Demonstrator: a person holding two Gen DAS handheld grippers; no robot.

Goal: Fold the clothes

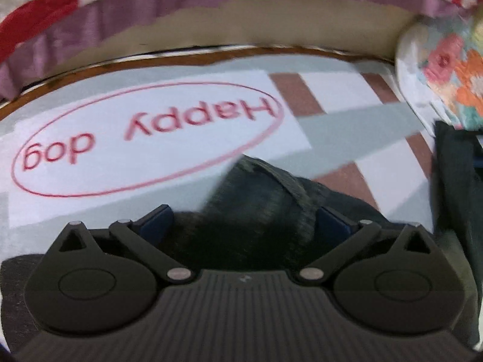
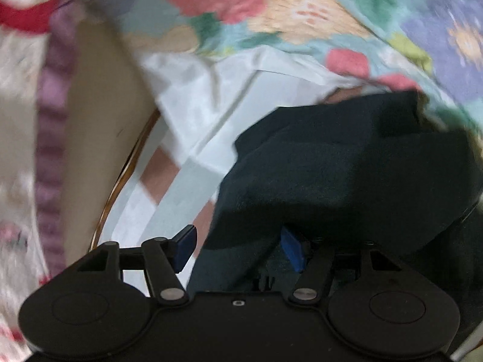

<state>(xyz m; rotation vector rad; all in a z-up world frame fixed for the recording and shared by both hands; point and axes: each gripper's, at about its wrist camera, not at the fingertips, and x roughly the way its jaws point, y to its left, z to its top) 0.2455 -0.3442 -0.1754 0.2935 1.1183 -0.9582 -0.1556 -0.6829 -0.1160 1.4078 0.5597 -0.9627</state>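
A dark green-black garment point(image 1: 256, 208) lies bunched on the table, which has a "Happy dog" cloth point(image 1: 145, 138). My left gripper point(image 1: 244, 223) has its blue pads point(image 1: 157, 223) spread wide, with the garment's folded edge lying between them. In the right wrist view the same dark garment point(image 2: 347, 163) fills the centre and right. My right gripper point(image 2: 241, 247) also stands open, its blue fingertips point(image 2: 185, 247) apart, with dark cloth draped over and between them. Both views are blurred by motion.
A floral quilt point(image 2: 271, 15) hangs over the table's far right corner and also shows in the left wrist view point(image 1: 452, 72). A purple-and-red trimmed bed cover point(image 1: 120, 27) lies beyond the table's gold-rimmed edge point(image 1: 211, 55). A dark object point(image 1: 455, 187) stands at the right.
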